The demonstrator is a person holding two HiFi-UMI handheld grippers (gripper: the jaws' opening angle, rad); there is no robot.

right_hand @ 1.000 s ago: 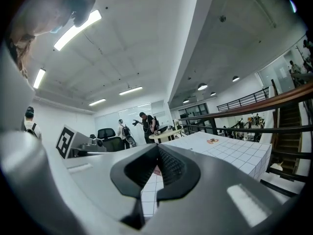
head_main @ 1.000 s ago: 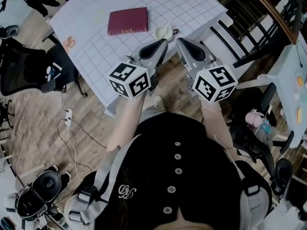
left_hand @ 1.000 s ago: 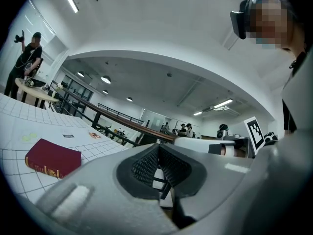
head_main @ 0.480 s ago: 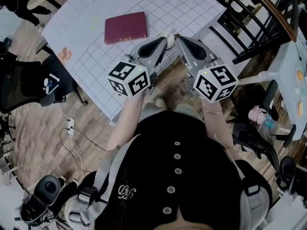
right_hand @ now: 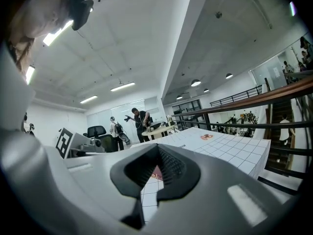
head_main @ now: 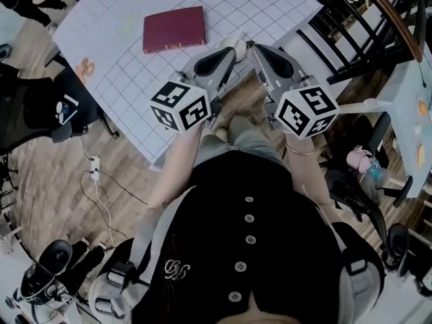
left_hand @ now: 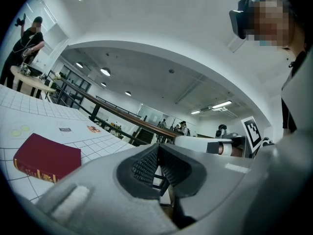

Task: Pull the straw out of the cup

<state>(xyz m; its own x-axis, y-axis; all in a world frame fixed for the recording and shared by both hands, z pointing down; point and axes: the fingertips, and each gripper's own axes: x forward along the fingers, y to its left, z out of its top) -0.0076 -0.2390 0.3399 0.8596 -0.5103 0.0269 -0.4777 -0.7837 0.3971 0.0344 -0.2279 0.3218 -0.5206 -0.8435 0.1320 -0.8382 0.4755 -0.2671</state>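
Left jaws: the left gripper (left_hand: 157, 153) has its ribbed pads pressed together, with nothing between them.
Right jaws: the right gripper (right_hand: 157, 154) is likewise closed pad to pad and empty.
Gripper placement: in the head view the two are held side by side at the table's near edge, tips toward the table. Whether they touch anything cannot be told.
Cup: one pale cup (head_main: 233, 43) stands on the table close to its near edge, just beyond and between the two gripper tips, which hide much of it.
Straw: it cannot be made out in any view.
Book: one dark red book (head_main: 173, 28) lies flat on the table, left of the cup and apart from it.
Table: one white table (head_main: 128, 59), ruled in a grid of squares.
Writing: the gilt print on the book's spine and a small dark label (left_hand: 65, 129) on the table are too small to read. An orange mark (left_hand: 93, 128) lies near the label. The marker cubes carry black-and-white square patterns, no letters.
Counts: two grippers, two marker cubes (left (head_main: 181, 105), right (head_main: 307, 111)), one cup, one book, one table.
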